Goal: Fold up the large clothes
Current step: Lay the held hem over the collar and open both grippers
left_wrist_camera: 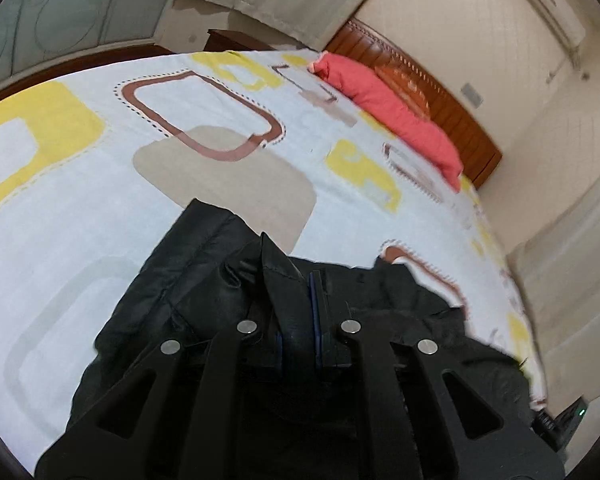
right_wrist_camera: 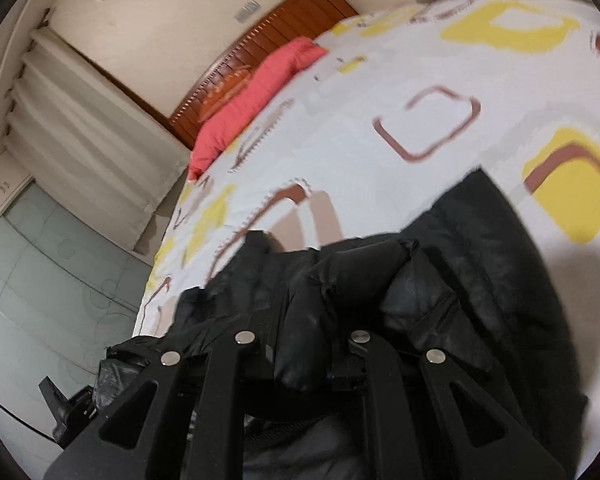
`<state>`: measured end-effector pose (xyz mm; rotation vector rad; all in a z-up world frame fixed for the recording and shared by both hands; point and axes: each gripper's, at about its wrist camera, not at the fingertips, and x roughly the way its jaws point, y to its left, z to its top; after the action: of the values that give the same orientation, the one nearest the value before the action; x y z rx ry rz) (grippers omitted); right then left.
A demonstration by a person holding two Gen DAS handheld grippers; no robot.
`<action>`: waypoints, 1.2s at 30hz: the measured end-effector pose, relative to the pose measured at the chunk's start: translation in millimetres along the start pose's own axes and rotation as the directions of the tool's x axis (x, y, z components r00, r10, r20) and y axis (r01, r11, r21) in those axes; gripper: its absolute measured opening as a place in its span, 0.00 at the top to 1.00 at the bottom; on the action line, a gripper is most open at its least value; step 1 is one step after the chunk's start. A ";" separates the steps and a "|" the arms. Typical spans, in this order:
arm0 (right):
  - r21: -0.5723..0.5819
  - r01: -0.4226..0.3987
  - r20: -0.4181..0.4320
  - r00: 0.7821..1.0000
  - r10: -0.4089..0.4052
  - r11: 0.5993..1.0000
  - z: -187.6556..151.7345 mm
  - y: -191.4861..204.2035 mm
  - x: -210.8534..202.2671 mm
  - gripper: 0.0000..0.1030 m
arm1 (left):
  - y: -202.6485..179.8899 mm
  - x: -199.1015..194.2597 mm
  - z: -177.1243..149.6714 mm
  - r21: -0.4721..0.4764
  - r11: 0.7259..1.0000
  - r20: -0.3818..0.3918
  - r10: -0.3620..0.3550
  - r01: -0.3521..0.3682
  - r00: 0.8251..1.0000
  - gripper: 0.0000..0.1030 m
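Left gripper (left_wrist_camera: 300,304): fingers drawn close together on a thin pinch of the black jacket (left_wrist_camera: 204,280), a peak of cloth standing up between them
Right gripper (right_wrist_camera: 304,344): fingers closed around a thick padded roll of the same jacket (right_wrist_camera: 480,280), probably a sleeve or collar edge
Jacket: bunched at the near edge of the bed (left_wrist_camera: 100,184), partly lifted by both grips, the rest slumped on the sheet; it is not yet laid flat
Step in hand: likely lifting or spreading the jacket before a first fold
Risk, left side: the pinch looks shallow, so the slick fabric could slide out under the garment's weight
Risk, right side: the bulky roll may hold several layers, which would drag the wrong part along and leave the fold lopsided
Risk, near edge: slack cloth hangs close to the bed's near edge and could slip off toward the floor if either grip lets go
Bed surface: white sheet with yellow blocks and brown outlined squares, soft and smooth, mostly bare beyond the jacket
Far edge: a red pillow (left_wrist_camera: 396,112) lies along the wooden headboard (left_wrist_camera: 432,96)
Room: pale walls, light curtains (right_wrist_camera: 84,148), frosted glass panels (right_wrist_camera: 40,272), and an air conditioner (left_wrist_camera: 540,0) high on the wall; both views are motion-blurred
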<state>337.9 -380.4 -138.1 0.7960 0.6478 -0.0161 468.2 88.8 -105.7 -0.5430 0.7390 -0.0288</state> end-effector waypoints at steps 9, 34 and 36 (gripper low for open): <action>0.023 -0.054 0.002 0.999 0.054 0.998 1.0 3.4 -13.4 0.70 | 3.0 -2.3 5.8 0.003 0.998 -0.028 -0.062 0.062 0.998 0.80; -0.420 0.266 0.034 0.960 -0.278 0.868 -5.6 99.1 46.1 0.28 | -37.2 17.5 21.6 0.186 0.981 -0.037 0.059 -0.051 0.998 0.24; -0.461 0.302 0.031 0.945 -0.325 0.834 -7.1 98.3 64.0 0.28 | -41.3 32.4 19.8 0.218 0.972 -0.032 0.093 -0.084 0.995 0.24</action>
<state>410.3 -291.7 -111.9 0.2219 0.7862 -0.1391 511.9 55.4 -94.3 -0.3015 0.7899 -0.0376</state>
